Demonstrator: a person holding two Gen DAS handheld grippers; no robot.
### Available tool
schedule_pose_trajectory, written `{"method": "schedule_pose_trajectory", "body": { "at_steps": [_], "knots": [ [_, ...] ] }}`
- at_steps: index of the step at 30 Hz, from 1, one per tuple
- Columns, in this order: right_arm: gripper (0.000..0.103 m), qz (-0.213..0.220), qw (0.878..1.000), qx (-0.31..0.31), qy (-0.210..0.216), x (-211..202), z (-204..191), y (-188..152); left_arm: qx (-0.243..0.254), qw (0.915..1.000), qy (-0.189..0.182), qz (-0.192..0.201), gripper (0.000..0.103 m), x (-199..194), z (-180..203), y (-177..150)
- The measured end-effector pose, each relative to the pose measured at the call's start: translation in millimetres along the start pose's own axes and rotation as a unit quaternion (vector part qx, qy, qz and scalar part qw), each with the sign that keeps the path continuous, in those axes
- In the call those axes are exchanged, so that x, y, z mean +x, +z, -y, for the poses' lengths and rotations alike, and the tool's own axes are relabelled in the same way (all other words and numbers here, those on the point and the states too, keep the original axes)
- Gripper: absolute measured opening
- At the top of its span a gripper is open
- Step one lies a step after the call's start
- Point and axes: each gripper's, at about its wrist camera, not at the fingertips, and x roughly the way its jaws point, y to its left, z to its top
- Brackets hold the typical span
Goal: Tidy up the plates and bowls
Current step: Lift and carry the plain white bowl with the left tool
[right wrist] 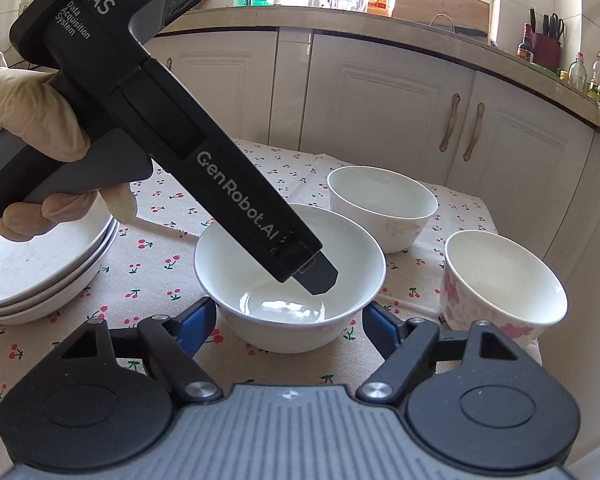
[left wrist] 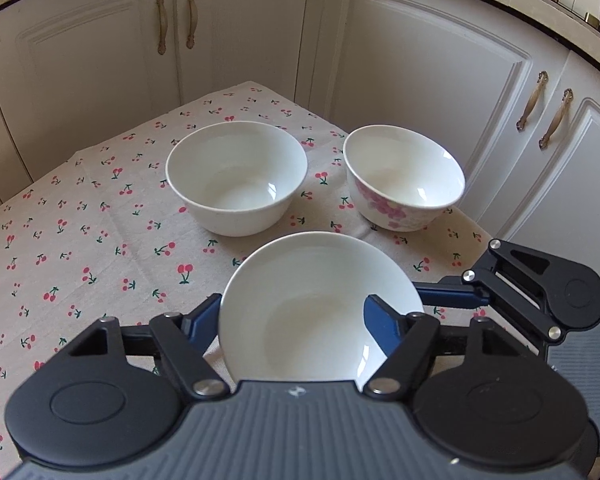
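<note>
A plain white bowl (left wrist: pixel 312 276) stands near the table's front edge. My left gripper (left wrist: pixel 292 308) points down at it, jaws apart: the left finger lies outside the rim and the right finger (left wrist: pixel 380 328) hangs inside, clear of the wall. In the right wrist view that finger (right wrist: pixel 320 276) dips into the same bowl (right wrist: pixel 236 272). My right gripper (right wrist: pixel 290 314) flanks the bowl's lower body, with a blue pad close against each side. I cannot tell whether these pads press on it. One of its fingers (left wrist: pixel 452 293) shows beside the rim.
A second plain white bowl (left wrist: pixel 236 178) and a pink-flowered bowl (left wrist: pixel 404 178) stand behind on the cherry-print cloth (left wrist: pixel 80 240). A stack of white plates (right wrist: pixel 40 272) sits at the left. A gloved hand (right wrist: pixel 32 120) holds the left gripper. Cabinet doors (left wrist: pixel 420 60) close off the back.
</note>
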Motion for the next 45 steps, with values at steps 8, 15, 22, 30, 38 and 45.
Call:
{"method": "schedule_pose_trajectory", "body": {
  "at_steps": [8, 15, 22, 30, 38, 45],
  "knots": [
    [0.085, -0.001, 1.0, -0.002, -0.001, 1, 0, 1, 0.005, 1.0, -0.001, -0.003, 0.075, 0, 0, 1],
    [0.085, -0.006, 1.0, 0.007, 0.007, -5, 1, 3, 0.01, 0.9999, -0.002, -0.004, 0.075, -3, 5, -2],
    [0.085, -0.003, 1.0, 0.0, 0.01, -26, -4, 2, 0.013, 0.9999, -0.007, 0.003, 0.075, -19, 21, -10],
    [0.085, 0.002, 1.0, -0.014, 0.01, -58, -14, -3, 0.013, 0.9997, -0.016, 0.012, 0.075, -39, 43, -26],
    [0.085, -0.002, 1.0, -0.022, 0.007, -89, -19, -17, 0.022, 0.9993, -0.028, 0.012, 0.075, -50, 70, -44],
    [0.085, -0.012, 1.0, -0.014, 0.009, -106, -20, -33, 0.027, 0.9989, -0.036, 0.008, 0.075, -50, 89, -60]
  ]
}}
